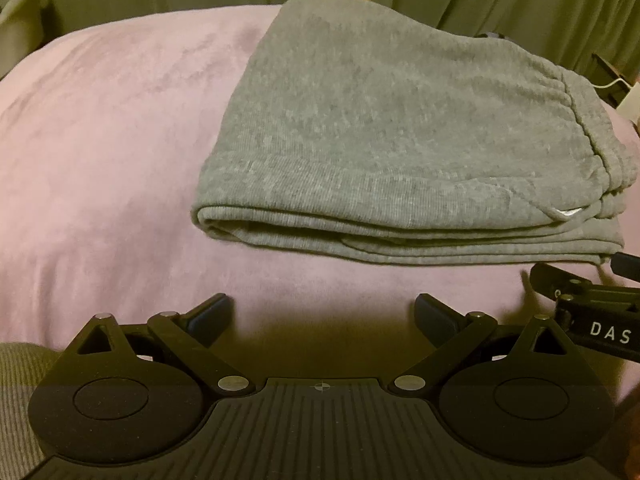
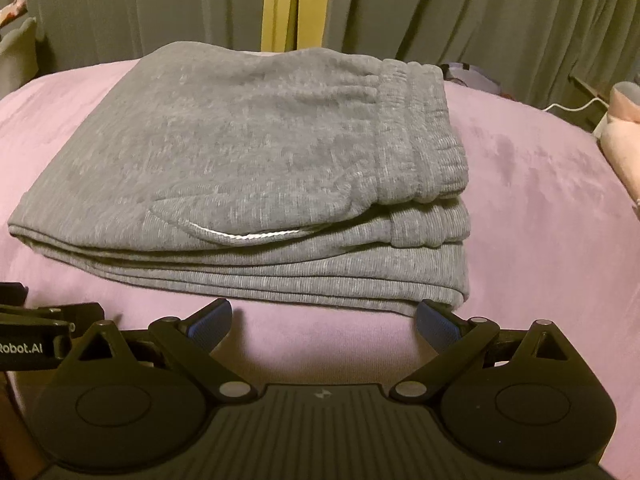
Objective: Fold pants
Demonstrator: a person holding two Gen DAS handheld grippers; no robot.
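Both tongs hang wide apart and empty: the left gripper and right gripper sit just short of the pants, touching nothing, which suggests folding is finished. Those grey pants lie stacked in several layers on the pink blanket, waistband on top. Beyond the pants, curtains hang; whether lower layers align is hidden.

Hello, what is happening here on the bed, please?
A person with a gripper in each hand is folding gray pants on a pink blanket. The pants already lie in a neat stack of layers, waistband on top. The left gripper and right gripper are both open, just in front of the pants, holding nothing.
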